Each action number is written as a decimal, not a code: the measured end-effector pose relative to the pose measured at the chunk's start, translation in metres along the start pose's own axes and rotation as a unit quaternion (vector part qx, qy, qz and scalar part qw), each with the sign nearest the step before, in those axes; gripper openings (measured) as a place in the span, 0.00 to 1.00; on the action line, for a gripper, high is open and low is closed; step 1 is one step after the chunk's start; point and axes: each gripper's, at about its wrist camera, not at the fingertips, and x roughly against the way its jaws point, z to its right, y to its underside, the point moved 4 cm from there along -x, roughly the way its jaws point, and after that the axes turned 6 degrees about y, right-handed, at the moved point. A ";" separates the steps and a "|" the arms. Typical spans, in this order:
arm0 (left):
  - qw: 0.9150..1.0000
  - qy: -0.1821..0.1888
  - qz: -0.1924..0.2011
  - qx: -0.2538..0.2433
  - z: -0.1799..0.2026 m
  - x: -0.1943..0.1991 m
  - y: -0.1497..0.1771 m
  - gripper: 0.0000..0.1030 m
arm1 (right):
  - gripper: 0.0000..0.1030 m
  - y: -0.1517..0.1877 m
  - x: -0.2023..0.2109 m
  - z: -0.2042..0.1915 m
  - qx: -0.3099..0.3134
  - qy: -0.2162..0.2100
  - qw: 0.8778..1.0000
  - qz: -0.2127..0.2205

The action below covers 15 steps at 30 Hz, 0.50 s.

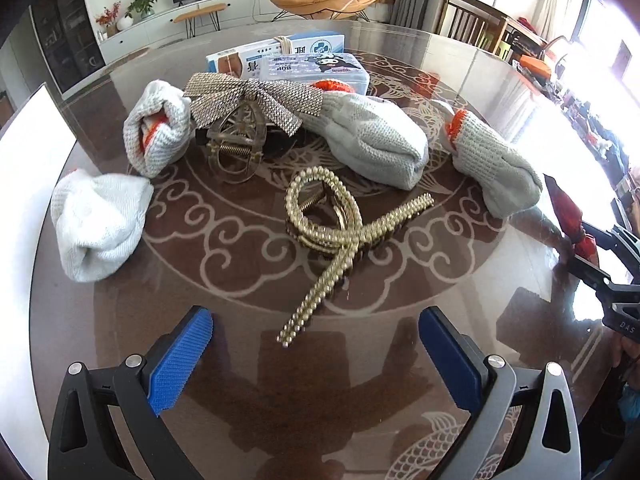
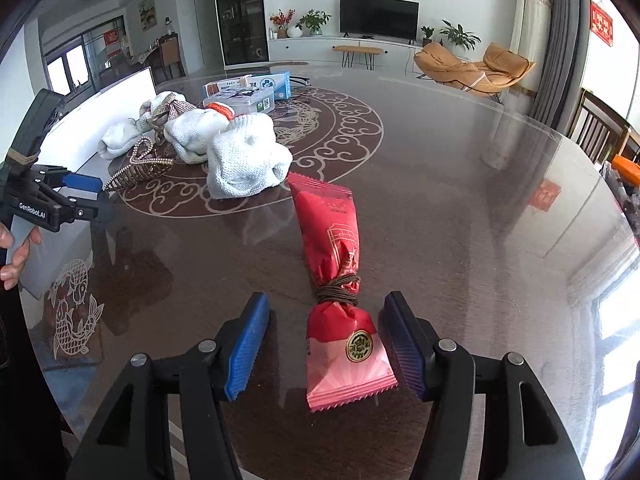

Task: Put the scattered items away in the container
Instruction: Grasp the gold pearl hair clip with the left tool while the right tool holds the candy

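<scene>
Right gripper [image 2: 326, 344] stands wide; red snack packet [image 2: 334, 264] lies untouched between its pads. Left gripper [image 1: 316, 350] wide, empty, above the gold hair clip [image 1: 340, 232].

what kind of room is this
Most likely a home living and dining room: a television on a low white cabinet, an orange lounge chair, potted plants, and a big patterned round table.

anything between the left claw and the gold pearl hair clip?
Nothing visible. The left claw is open, and the gold pearl hair clip lies just ahead of it on bare table, its long tail reaching toward the gap between the pads. The rolled gloves lie beyond and beside it.
</scene>
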 end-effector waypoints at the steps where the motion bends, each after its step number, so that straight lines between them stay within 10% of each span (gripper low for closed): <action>1: 1.000 0.001 0.004 -0.008 0.001 -0.004 -0.009 1.00 | 0.61 0.000 0.000 0.000 -0.002 0.000 1.000 0.000; 11: 0.983 0.151 0.018 -0.101 0.049 -0.002 -0.018 1.00 | 0.61 0.002 0.002 0.006 -0.017 -0.017 1.000 0.003; 15: 0.987 0.131 0.014 -0.097 0.047 -0.005 -0.021 1.00 | 0.61 0.002 0.003 0.009 -0.028 -0.027 0.999 0.005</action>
